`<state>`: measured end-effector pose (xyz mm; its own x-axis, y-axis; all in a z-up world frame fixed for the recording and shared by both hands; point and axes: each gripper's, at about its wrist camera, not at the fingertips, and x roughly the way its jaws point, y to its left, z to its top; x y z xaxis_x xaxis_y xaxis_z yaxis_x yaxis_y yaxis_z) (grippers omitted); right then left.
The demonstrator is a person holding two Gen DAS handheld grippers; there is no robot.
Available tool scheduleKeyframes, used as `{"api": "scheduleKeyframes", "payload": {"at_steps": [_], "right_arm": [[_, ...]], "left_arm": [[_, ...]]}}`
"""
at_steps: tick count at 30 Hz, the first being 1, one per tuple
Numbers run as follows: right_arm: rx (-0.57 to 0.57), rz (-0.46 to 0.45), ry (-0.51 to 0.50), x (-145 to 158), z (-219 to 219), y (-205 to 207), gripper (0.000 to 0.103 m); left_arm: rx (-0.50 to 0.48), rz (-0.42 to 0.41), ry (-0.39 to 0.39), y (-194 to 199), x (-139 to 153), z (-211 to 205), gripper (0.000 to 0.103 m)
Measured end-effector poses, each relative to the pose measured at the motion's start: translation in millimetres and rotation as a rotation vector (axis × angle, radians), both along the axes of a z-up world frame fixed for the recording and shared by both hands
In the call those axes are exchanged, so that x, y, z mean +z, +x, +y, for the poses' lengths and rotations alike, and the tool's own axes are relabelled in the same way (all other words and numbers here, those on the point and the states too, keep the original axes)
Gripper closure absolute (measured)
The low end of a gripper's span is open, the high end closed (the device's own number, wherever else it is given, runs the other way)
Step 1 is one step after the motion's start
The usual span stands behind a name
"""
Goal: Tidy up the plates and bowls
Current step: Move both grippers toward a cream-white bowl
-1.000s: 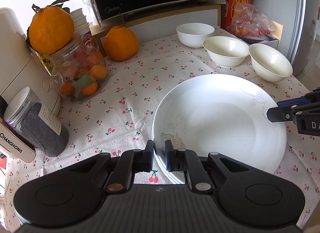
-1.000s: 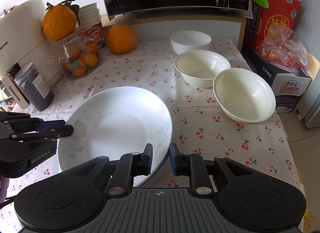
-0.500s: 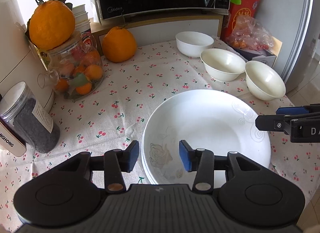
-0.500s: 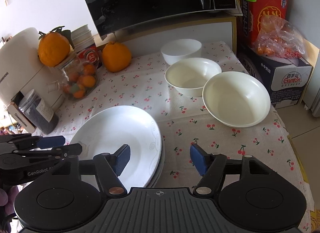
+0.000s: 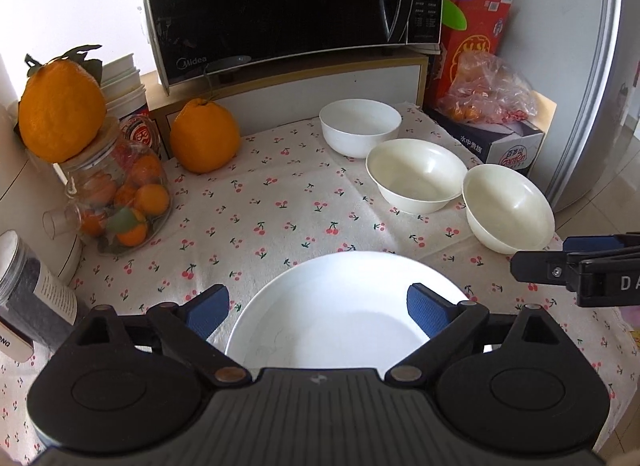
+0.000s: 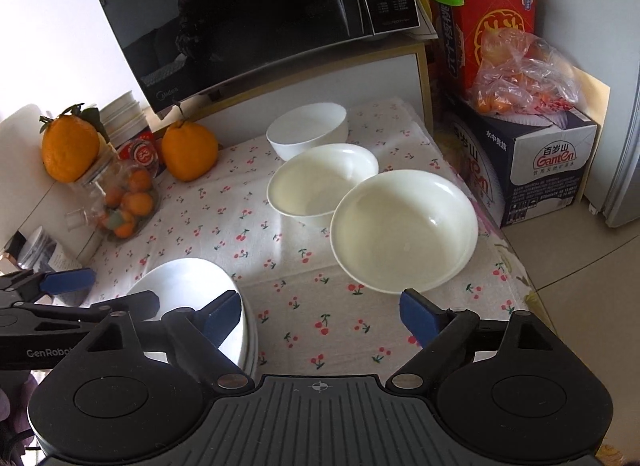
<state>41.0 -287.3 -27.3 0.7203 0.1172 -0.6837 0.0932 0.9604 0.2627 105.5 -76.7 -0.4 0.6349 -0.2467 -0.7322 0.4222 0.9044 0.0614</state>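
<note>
A stack of white plates lies on the cherry-print cloth at the near edge, and shows low left in the right wrist view. My left gripper hangs over its near rim, jaws opening wide, pads off the plate. My right gripper is over bare cloth to the right of the stack, jaws opening, nothing between them. Three white bowls stand in a diagonal row: far, middle, near. In the right wrist view they are the far, middle and near bowls.
A black microwave sits on a shelf behind. At the left are two big oranges, a jar of mandarins and a dark-filled jar. Boxes with a bag of fruit stand past the table's right edge.
Both grippers went from nearly shut at the top plate's rim to wide apart. Both drew back and slightly up, leaving the plate on the stack. The right wrist view has tilted.
</note>
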Motion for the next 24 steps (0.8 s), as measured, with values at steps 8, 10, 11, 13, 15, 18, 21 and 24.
{"api": "scheduleKeyframes", "payload": {"at_steps": [8,10,11,13,15,18,21,24], "right_arm": [[0.002,-0.021,0.012,21,-31,45,0.013],[0.006,-0.024,-0.008,26,-34,59,0.013],[0.012,-0.025,-0.014,27,-35,66,0.013],[0.026,-0.028,-0.017,29,-37,81,0.013],[0.033,-0.026,-0.013,28,-39,94,0.013],[0.035,-0.015,-0.014,24,-41,114,0.013],[0.033,-0.004,-0.026,18,-43,131,0.013],[0.033,0.001,-0.029,13,-47,146,0.013]], "left_arm": [[0.023,0.011,-0.004,50,6,-25,0.005],[0.027,0.014,-0.005,63,8,-30,0.005],[0.028,0.013,-0.005,69,9,-32,0.004],[0.029,0.009,-0.002,81,11,-38,0.003],[0.029,0.005,-0.001,92,11,-43,0.002],[0.037,0.002,-0.006,107,9,-49,0.001],[0.048,0.002,-0.011,122,5,-53,0.001],[0.053,0.006,-0.011,135,-1,-57,0.001]]}}
